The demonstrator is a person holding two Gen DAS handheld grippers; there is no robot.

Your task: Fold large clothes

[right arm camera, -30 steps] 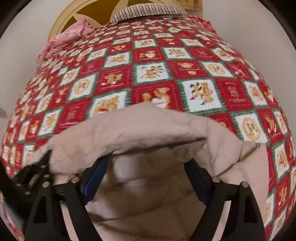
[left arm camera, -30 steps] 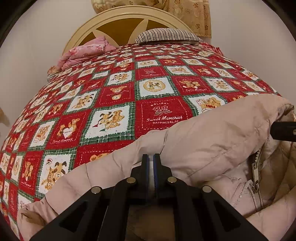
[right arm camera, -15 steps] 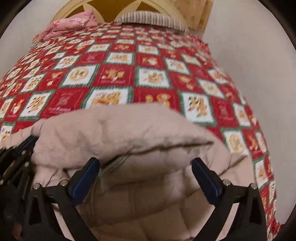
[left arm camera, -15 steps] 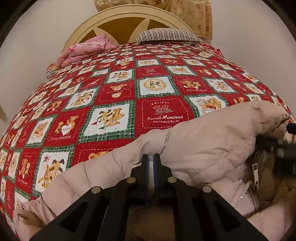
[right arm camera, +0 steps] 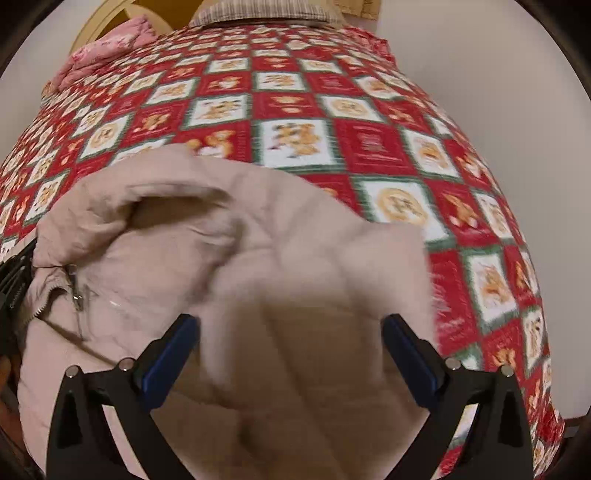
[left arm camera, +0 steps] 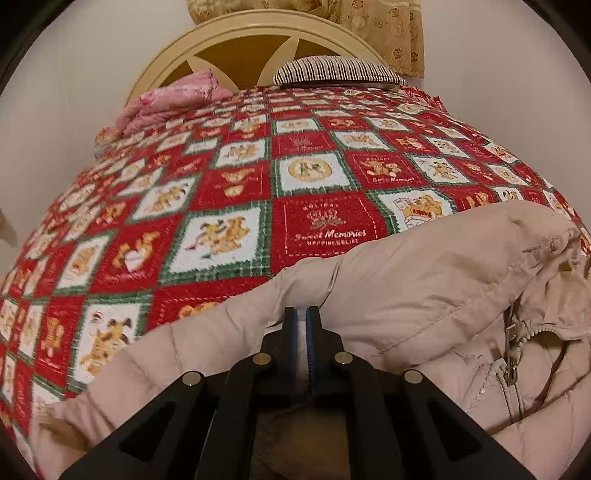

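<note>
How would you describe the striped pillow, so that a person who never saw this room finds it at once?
Start at the bed's rounded cream headboard. The striped pillow lies at its foot, at the far end of the red teddy-bear quilt. Its thin dark and pale stripes set it apart from the pink flowered bedding bunched to its left.

Beige jacket [right arm camera: 258, 258] between spread fingers [right arm camera: 170, 347]
</note>
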